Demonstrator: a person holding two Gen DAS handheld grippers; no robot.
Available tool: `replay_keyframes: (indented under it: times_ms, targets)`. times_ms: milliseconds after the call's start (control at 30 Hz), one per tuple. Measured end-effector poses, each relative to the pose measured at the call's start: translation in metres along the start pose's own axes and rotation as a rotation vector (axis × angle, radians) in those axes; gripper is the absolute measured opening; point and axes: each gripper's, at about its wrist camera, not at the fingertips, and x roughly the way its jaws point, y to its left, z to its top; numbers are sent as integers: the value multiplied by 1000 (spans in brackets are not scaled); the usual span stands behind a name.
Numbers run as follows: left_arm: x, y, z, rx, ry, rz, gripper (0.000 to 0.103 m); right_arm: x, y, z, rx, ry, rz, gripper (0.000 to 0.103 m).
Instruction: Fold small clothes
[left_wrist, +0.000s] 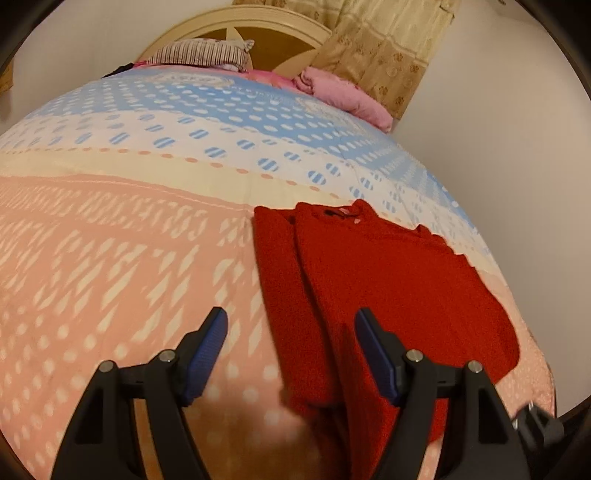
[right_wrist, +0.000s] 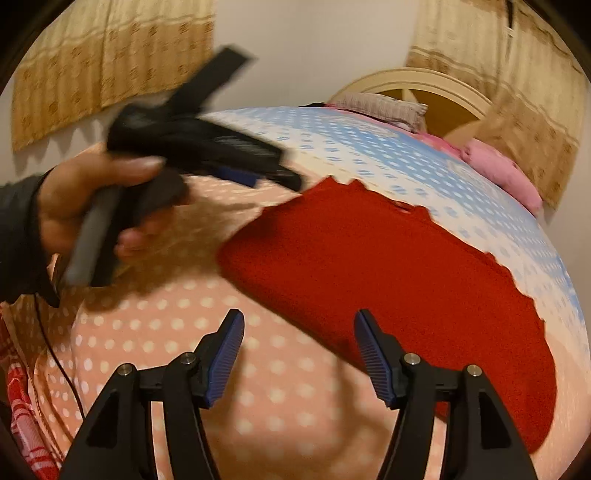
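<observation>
Both tools stand spread and empty: the left gripper (left_wrist: 291, 325) and right gripper (right_wrist: 299, 326) hover above the partly folded red fleece garment (left_wrist: 388, 280), which lies on the dotted pink-and-blue bedspread (left_wrist: 129, 258) (probably released between folds).

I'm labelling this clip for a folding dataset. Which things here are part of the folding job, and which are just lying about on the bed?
Part of the job:
- red garment, lying partly folded on the bedspread
- left gripper, open
- right gripper, open

Just lying about:
- striped pillow
- pink bundle by the headboard
- curtain
</observation>
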Motion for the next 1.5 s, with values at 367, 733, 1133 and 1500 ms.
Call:
replay_keyframes:
  times_ms: [367, 733, 1133, 1500]
  targets:
    - [35, 1, 14, 3, 61, 9, 73, 25, 23, 15, -66, 3, -64, 64]
    - [40, -8, 22, 43, 67, -41, 21, 35, 29, 23, -46, 13, -25, 28]
    - [17, -32, 37, 86, 5, -28, 16, 7, 7, 19, 64, -72, 4, 8]
    - [8, -66, 48, 125, -12, -27, 15, -12, -19, 7, 154, -109, -13, 0]
